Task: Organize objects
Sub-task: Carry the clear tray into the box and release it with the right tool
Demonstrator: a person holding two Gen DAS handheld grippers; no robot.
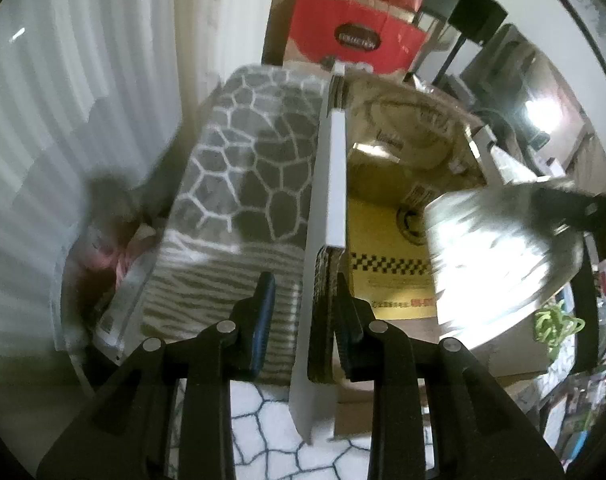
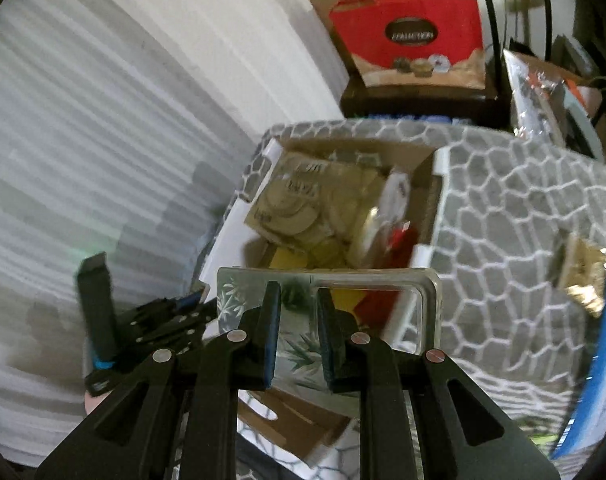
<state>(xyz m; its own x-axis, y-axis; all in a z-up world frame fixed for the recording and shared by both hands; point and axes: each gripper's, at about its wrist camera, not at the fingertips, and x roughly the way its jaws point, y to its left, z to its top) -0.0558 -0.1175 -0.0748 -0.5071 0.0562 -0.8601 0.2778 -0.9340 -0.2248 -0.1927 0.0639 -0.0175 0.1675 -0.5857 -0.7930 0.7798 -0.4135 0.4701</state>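
Two grippers going here, one in each of my hands. My left gripper (image 1: 303,312) has its fingers partly open around the upright white-faced cardboard flap (image 1: 331,184) of the open box; the right pad sits against the corrugated edge, the left pad stands a bit off it, so I wouldn't call it clamped. The box is wrapped in grey fabric with a white cobblestone pattern (image 1: 255,152). Inside it I can see a yellow carton with a black checker strip (image 1: 387,248) and some tan paper packaging (image 1: 407,120).

My right gripper (image 2: 297,332) has its fingers pinched on a clear rectangular glass tray with a bamboo-leaf print (image 2: 327,308), held just above the near edge of that same box (image 2: 503,208). From the left camera the tray (image 1: 499,248) is a bright blur over the box's right side. A red gift box (image 2: 411,32) sits behind, against the wall.
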